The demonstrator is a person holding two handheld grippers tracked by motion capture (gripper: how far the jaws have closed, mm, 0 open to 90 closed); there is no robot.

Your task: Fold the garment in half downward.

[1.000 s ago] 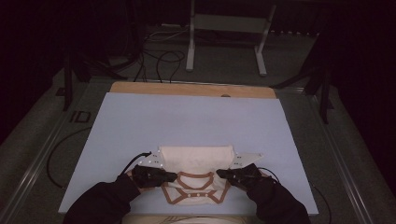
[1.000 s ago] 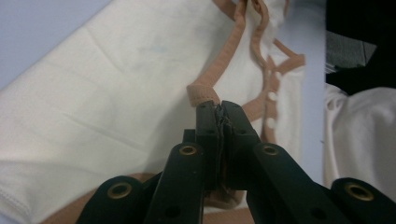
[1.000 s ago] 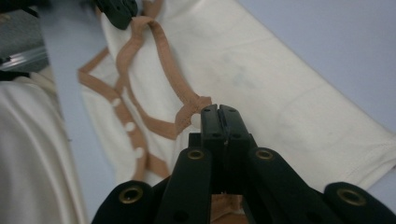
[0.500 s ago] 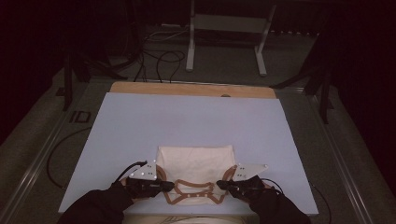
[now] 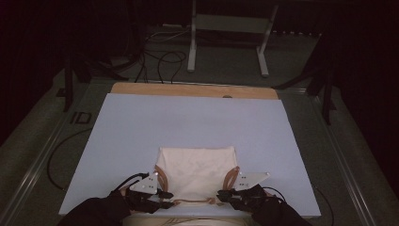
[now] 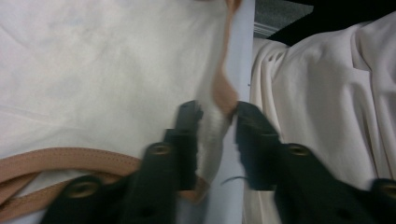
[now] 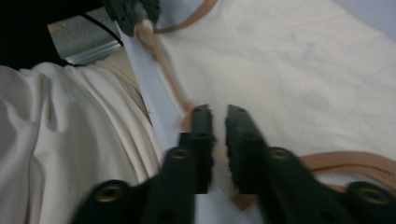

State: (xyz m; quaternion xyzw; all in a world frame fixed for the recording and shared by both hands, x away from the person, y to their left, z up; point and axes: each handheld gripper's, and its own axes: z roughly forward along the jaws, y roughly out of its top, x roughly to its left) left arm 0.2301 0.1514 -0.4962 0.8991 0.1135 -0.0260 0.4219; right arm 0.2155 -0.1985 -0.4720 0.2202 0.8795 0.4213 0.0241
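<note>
Cream tote bag (image 5: 197, 172) on pale board (image 5: 188, 122); wooden strip (image 5: 193, 90) probably table edge.

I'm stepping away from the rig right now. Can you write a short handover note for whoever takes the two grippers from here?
Left gripper: jaws have just been opening; the cream cloth bag's near edge and tan trim lie between them, pads no longer pressing.
Right gripper: jaws have just been opening, now a narrow gap over the bag's near edge, grip looks released.
Bag: flat on the pale blue table cover, at the near edge in front of the person, tan handles showing at both sides.
Done: the bag looks folded towards the person and laid down.
Left: draw both grippers clear, then probably smooth it or fold again.
</note>
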